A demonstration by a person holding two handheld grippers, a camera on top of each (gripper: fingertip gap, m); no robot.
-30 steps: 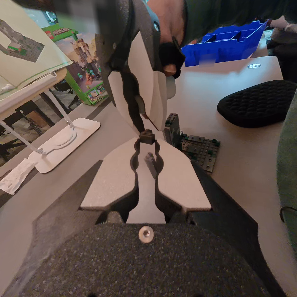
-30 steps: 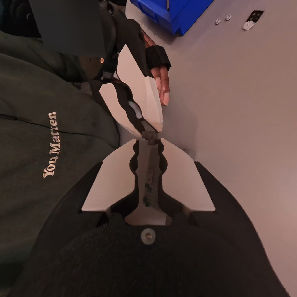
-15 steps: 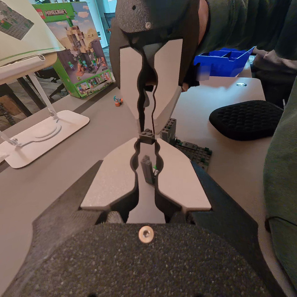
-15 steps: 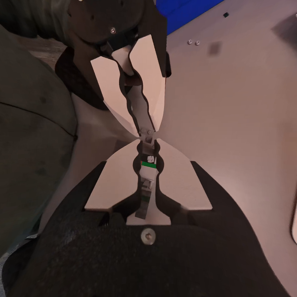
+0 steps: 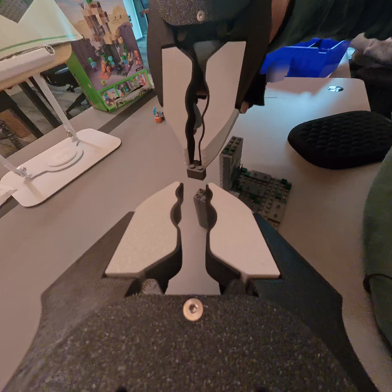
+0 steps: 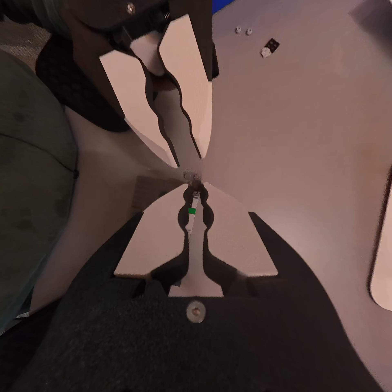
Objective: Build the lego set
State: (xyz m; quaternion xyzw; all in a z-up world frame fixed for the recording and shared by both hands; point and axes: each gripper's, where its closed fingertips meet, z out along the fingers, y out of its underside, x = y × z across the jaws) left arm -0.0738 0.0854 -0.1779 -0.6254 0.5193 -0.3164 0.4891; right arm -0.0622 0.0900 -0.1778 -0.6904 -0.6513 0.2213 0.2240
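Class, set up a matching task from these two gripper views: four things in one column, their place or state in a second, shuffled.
Things:
1. small grey brick
2. left gripper
3. black cushion
4. boxed set

Places or states:
A. standing at the table's far edge
B. pinched at the right gripper's tips
C. open, holding nothing
D. lying on the table at the right

Pairs: 1-B, 2-C, 3-D, 4-A

Small two-stud plastic brick [image 5: 196,174]: dark grey. Square studded baseplate [image 5: 263,196]: grey with dark green patches. Rectangular plastic bin [image 5: 305,58]: blue.
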